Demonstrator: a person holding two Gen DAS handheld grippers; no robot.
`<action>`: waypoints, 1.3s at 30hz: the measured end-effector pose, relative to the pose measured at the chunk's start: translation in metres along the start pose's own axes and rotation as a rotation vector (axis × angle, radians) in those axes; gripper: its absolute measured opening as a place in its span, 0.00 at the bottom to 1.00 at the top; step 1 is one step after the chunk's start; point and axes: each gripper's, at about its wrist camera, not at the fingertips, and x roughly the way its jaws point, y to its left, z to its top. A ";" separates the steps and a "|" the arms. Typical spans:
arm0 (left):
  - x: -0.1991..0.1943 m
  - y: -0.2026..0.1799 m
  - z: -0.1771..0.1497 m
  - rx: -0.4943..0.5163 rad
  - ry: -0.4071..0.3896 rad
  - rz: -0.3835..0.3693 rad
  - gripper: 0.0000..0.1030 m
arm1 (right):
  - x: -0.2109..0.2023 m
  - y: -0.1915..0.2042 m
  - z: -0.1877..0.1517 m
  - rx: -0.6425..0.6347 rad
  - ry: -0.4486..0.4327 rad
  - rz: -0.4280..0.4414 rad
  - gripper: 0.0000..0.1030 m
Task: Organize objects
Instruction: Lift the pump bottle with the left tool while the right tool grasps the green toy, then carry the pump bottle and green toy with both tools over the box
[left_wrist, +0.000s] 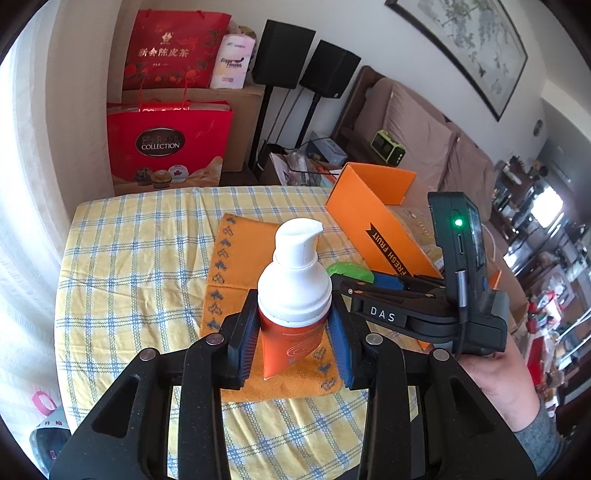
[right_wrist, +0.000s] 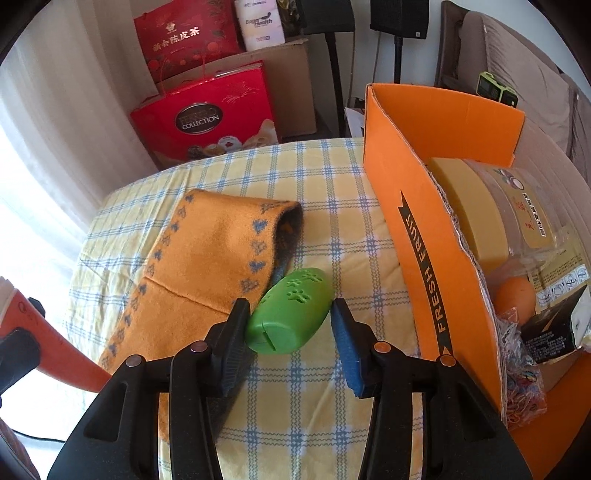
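My left gripper (left_wrist: 293, 321) is shut on a pump bottle (left_wrist: 295, 280) with a white top and an orange body, held upright above the folded orange cloth (left_wrist: 236, 266). The bottle's orange side (right_wrist: 22, 325) shows at the left edge of the right wrist view. My right gripper (right_wrist: 290, 314) points down at a green oval case (right_wrist: 291, 306) with paw prints, which lies on the checked tablecloth (right_wrist: 314, 192) beside the cloth (right_wrist: 207, 251). Its jaws have closed in on the case. One pad (right_wrist: 236, 325) touches its left side and the blue pad (right_wrist: 343, 332) meets its right edge.
An open orange cardboard box (right_wrist: 417, 221) marked FRESH FRUIT stands to the right and holds a large jar (right_wrist: 491, 206), an orange (right_wrist: 515, 295) and small packets. Red gift bags (left_wrist: 166, 147), speakers (left_wrist: 328, 70) and a sofa (left_wrist: 417, 125) lie beyond the table. A hand (left_wrist: 498, 376) holds the right gripper.
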 end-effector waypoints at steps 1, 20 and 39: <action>0.001 -0.001 0.001 -0.002 0.001 -0.002 0.32 | -0.001 0.000 0.000 -0.002 0.000 0.003 0.44; 0.005 -0.017 0.006 0.016 0.013 -0.009 0.32 | 0.002 -0.002 0.003 -0.015 0.050 0.080 0.33; 0.007 -0.018 0.007 0.015 0.022 -0.014 0.32 | 0.020 0.002 -0.003 -0.077 0.062 0.042 0.44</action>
